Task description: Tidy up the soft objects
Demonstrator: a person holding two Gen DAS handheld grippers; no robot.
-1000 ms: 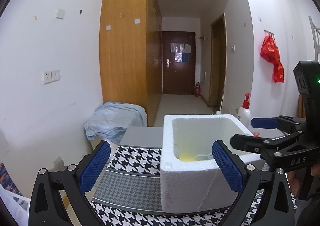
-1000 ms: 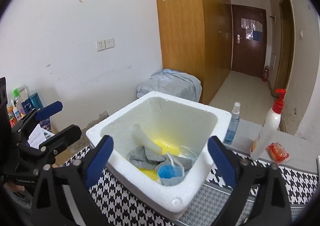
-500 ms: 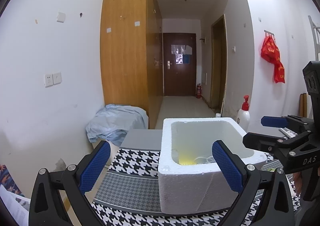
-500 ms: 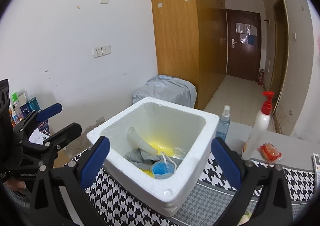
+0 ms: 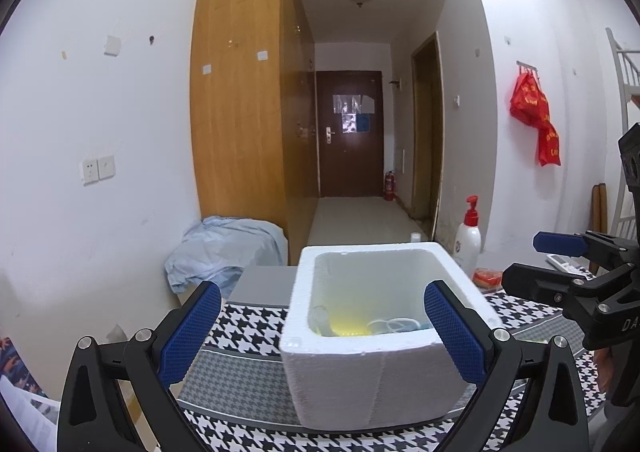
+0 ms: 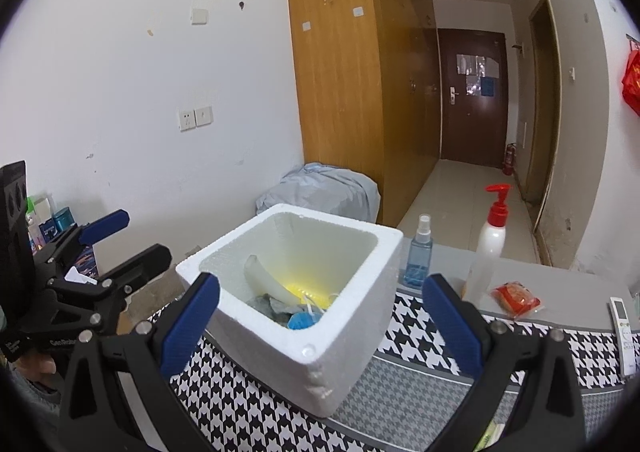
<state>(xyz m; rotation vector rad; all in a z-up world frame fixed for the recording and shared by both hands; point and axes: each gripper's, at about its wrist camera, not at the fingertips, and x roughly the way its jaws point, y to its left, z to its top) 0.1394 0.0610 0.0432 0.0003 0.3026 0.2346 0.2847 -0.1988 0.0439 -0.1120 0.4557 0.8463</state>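
Note:
A white foam box [image 5: 372, 368] stands on the houndstooth tablecloth [image 5: 244, 324]; it also shows in the right wrist view [image 6: 320, 336]. Inside lie a grey cloth [image 6: 276, 306], a blue face mask [image 6: 304, 321], a yellow item [image 6: 298, 286] and a pale curved piece [image 6: 262, 278]. My left gripper [image 5: 322, 332] is open and empty, held back from the box's near side. My right gripper [image 6: 320, 326] is open and empty, held above the box's near corner. Each gripper shows in the other's view, the right [image 5: 560, 264] and the left [image 6: 120, 248].
A white pump bottle with a red top [image 6: 494, 236], a blue spray bottle [image 6: 420, 260], a red packet [image 6: 516, 298] and a remote [image 6: 622, 316] sit right of the box. A blue-grey cloth bundle [image 5: 224, 248] lies by the wall beyond the table.
Both grippers have pulled back and risen from the box, which now looks smaller and lower in both views. Both stay open and empty.

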